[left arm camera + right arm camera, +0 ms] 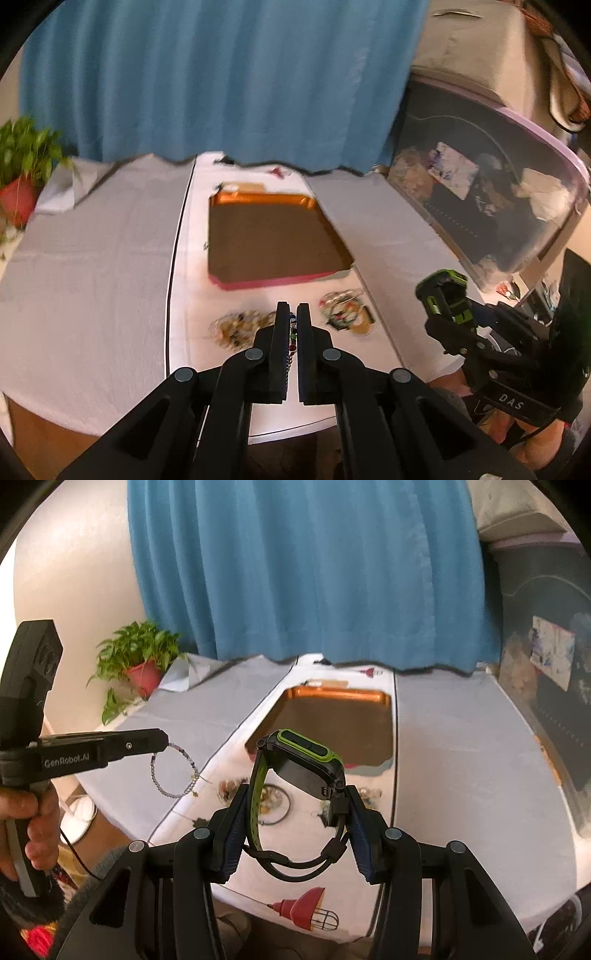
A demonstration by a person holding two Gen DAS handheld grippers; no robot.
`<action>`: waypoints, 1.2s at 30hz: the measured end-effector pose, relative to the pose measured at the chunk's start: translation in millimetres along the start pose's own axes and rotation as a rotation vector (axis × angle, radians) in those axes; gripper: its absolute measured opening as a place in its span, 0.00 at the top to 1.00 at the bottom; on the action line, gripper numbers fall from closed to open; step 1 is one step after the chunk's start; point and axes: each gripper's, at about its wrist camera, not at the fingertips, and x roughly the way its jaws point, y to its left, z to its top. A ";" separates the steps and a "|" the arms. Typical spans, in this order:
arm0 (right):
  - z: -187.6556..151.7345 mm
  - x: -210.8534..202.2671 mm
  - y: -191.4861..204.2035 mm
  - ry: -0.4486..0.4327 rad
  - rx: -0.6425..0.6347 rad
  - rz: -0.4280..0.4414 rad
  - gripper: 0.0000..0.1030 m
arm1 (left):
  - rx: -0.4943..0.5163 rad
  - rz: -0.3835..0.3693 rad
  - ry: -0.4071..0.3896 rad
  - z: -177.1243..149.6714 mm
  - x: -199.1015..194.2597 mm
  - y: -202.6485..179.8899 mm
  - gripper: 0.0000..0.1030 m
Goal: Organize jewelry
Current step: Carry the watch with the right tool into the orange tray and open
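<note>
Two markings are legible. White lettering "GenRobot.AI" stands on the black side of the left gripper, seen from the right wrist view. White letters "DAS" stand on a black strap below the right gripper, seen from the left wrist view. No other text can be read.

matte black tongs with grey pivot screws — white "genrobot.ai" lettering, bare-skinned hand, fuzzy grey sleeve.

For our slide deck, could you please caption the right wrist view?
Right gripper grips a green-black watch above the tray; left gripper dangles a beaded bracelet.
</note>
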 end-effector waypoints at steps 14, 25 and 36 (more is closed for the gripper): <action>8.1 -56.8 -9.5 -0.101 0.163 0.066 0.51 | 0.067 -0.067 -0.074 20.6 -40.3 -67.1 0.99; 6.2 -52.2 -8.1 -0.108 0.175 0.073 0.51 | 0.166 -0.023 -0.095 17.9 -32.1 -86.0 0.99; 40.4 10.9 -0.8 -0.045 0.119 0.060 0.51 | 0.090 -0.042 -0.125 45.5 16.7 -35.1 0.99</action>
